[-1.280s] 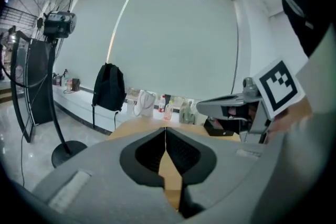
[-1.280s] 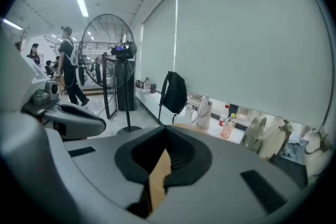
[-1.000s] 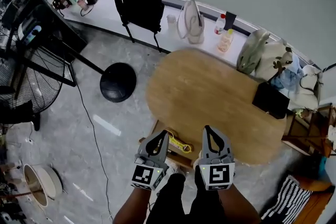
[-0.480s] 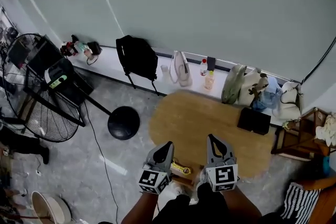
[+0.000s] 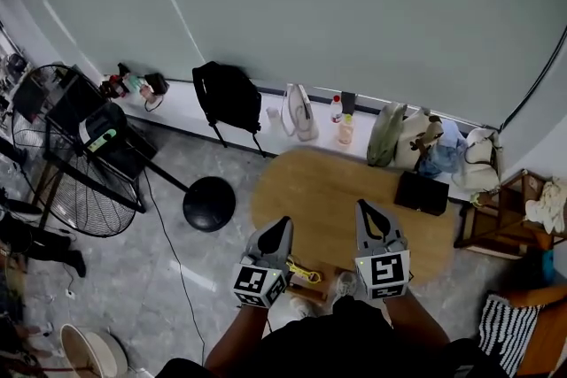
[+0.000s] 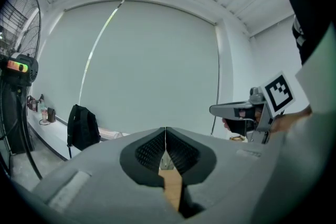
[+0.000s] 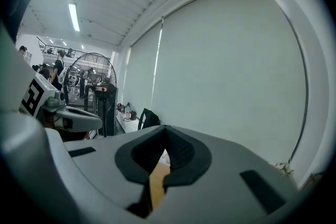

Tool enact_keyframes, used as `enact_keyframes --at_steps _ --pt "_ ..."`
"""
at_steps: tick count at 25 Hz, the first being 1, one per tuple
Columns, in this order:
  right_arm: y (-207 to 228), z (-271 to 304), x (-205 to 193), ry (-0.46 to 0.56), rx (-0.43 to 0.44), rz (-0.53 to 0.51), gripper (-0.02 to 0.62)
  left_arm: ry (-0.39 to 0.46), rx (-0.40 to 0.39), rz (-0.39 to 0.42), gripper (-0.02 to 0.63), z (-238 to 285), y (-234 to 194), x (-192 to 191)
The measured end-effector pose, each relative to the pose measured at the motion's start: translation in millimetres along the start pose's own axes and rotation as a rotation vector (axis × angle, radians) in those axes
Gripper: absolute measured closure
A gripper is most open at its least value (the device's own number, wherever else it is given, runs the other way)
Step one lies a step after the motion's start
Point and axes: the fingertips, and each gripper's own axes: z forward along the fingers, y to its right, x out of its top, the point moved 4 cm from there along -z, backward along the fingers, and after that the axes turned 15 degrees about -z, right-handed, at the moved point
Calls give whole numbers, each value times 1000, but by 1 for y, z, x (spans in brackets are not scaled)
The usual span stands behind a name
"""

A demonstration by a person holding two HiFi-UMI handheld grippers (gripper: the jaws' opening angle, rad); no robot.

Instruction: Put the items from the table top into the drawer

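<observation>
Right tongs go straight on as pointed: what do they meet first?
Nothing near. The right tongs point across above the wooden table; first is probably the grey blind beyond, depth unclear.

Wooden table (image 5: 328, 190) mostly bare, black case (image 5: 422, 192) at its right end, bags (image 5: 387, 133) crowding ledge behind
</observation>
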Motion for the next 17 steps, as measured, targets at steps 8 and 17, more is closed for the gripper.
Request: enact_keyframes --at_steps 8,17 --pt "9 5 12 30 -18 3 600 -17 -31 24 588 11 9 10" --pt "25 2 19 54 -42 -16 600 30 -30 35 586 16 14 32"
